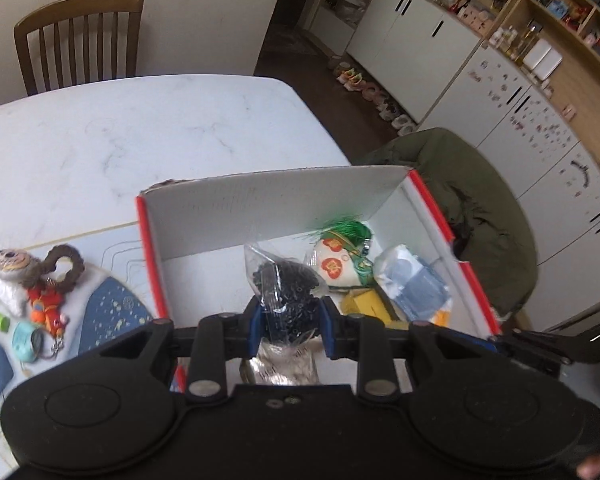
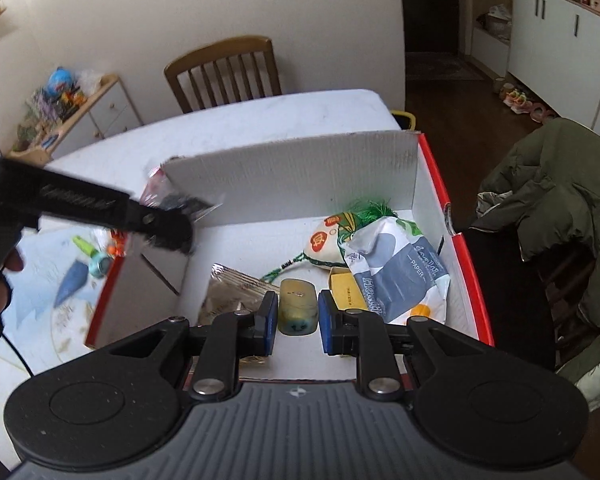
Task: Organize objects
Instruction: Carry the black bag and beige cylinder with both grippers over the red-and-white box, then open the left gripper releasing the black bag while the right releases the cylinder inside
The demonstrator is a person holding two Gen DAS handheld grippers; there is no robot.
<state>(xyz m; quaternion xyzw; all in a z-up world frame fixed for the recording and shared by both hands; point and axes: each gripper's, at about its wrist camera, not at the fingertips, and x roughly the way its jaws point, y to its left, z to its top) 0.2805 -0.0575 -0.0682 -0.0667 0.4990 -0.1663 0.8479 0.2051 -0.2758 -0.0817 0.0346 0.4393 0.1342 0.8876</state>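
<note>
Left gripper (image 1: 288, 326) clamped on bead bag (image 1: 286, 284) above box (image 1: 452, 216), bag's base hidden, right gripper (image 2: 298, 318) parted, empty, foil packet (image 2: 228, 292) half-covered.

The left wrist view rides just behind the left gripper (image 1: 290, 328), held above the near left corner of the open cardboard box (image 1: 260, 208), and looks forward and down into it, across the white marble table (image 1: 140, 128) toward the wooden chair (image 1: 80, 40) and the white cabinets (image 1: 500, 92). The right wrist view sits behind the right gripper (image 2: 298, 316) over the box's near edge, likewise close and tilted down, facing the same far wall. Both share the box interior, the table, the chair and the green jacket (image 2: 560, 200), and the right wrist view also catches the left gripper from the side.
</note>
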